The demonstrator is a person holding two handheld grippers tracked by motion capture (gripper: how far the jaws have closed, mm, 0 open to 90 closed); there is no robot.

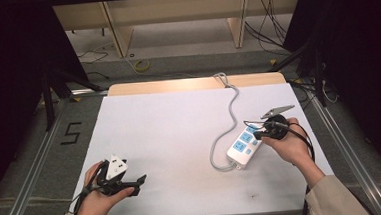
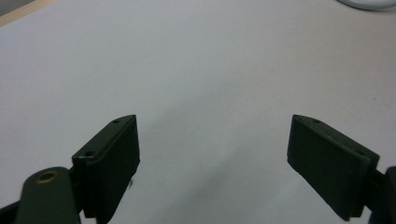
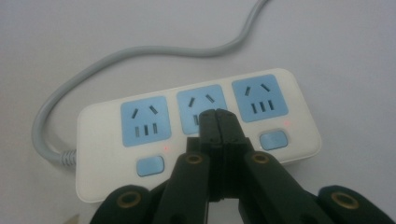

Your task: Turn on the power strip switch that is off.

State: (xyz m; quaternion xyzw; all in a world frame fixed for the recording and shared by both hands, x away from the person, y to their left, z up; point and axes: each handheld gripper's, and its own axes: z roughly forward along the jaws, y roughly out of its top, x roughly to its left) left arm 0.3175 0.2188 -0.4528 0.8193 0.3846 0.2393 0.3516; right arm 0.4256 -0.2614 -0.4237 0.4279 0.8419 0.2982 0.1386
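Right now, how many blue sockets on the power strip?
3, in a row on the power strip: one by the cord end, one in the middle partly behind the shut right gripper, one at the far end.

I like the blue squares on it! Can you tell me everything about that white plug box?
The power strip is a white, plastic-looking box lying flat on the white table, near its right side. It has three blue sockets in a row, blue switches and small red lights. A grey cable curls away from one end. The shut right gripper is over the middle socket.
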